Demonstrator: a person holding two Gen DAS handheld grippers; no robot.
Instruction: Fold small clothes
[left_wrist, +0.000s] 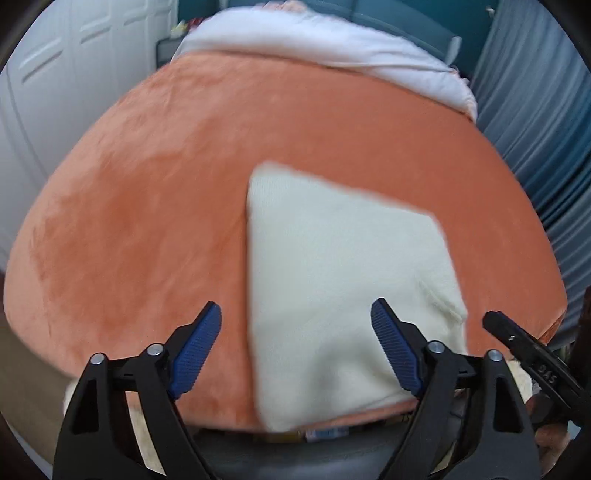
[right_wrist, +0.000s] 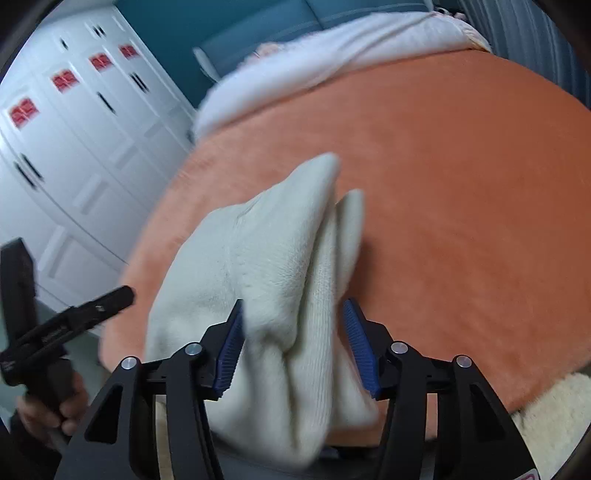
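A cream knit garment (left_wrist: 343, 273) lies folded flat on the orange blanket (left_wrist: 155, 192), near the bed's front edge. My left gripper (left_wrist: 295, 347) is open and empty above it, its left finger over bare blanket. In the right wrist view the same garment (right_wrist: 273, 258) bunches up in thick folds between the blue pads of my right gripper (right_wrist: 293, 343). The jaws stand wide and the cloth fills the gap; whether they pinch it is unclear. The right gripper's black finger shows at the left view's right edge (left_wrist: 517, 339). The left gripper shows at the right view's left edge (right_wrist: 66, 325).
A white duvet (left_wrist: 325, 48) lies rolled along the bed's far end. White wardrobe doors (right_wrist: 74, 155) stand on the left and a grey-blue curtain (left_wrist: 546, 122) on the right. A fluffy cream rug (right_wrist: 554, 413) lies below the bed's front edge.
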